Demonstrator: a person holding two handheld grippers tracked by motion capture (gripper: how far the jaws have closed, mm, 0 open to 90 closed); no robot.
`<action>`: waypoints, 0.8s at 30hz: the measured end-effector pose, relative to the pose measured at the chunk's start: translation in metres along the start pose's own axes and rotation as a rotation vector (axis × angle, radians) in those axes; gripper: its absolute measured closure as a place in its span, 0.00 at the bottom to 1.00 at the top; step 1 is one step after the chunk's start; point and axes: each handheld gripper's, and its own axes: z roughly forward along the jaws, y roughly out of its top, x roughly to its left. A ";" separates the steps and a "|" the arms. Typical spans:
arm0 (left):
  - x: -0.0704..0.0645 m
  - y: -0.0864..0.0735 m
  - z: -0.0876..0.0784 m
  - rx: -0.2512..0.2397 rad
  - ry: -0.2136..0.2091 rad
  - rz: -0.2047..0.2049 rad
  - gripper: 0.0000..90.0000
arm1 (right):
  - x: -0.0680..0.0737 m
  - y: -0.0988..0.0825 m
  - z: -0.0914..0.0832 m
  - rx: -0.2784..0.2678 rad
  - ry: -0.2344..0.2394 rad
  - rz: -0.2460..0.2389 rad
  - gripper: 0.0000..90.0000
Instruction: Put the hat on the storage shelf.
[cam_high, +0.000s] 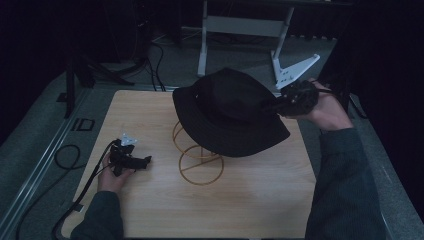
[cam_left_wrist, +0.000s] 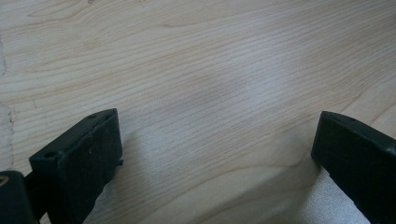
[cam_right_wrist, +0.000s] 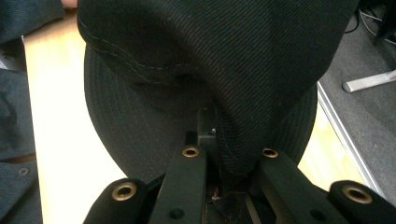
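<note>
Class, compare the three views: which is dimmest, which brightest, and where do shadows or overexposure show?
High view: dim overall, hat nearly featureless black. Left gripper view: bright, soft shadows beside both jaws on the table. Right gripper view: tabletop washed out pale yellow, hat weave sharp.

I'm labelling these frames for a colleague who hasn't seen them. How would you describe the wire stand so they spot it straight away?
Start at the wooden table and look to its middle, under the black bucket hat pinched by the right gripper. The wire stand is the thin golden spiral beneath the hat, the sole bright looped thing there.
</note>
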 end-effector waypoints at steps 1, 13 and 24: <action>0.000 0.000 0.000 0.000 0.000 0.001 0.02 | 0.000 0.001 0.001 0.004 0.001 0.003 0.97; 0.000 0.000 0.000 0.000 0.000 0.000 0.02 | 0.000 0.010 0.020 0.015 0.025 0.006 0.97; 0.000 0.000 0.000 0.000 0.000 0.000 0.02 | 0.001 0.018 0.038 0.047 0.050 0.022 0.97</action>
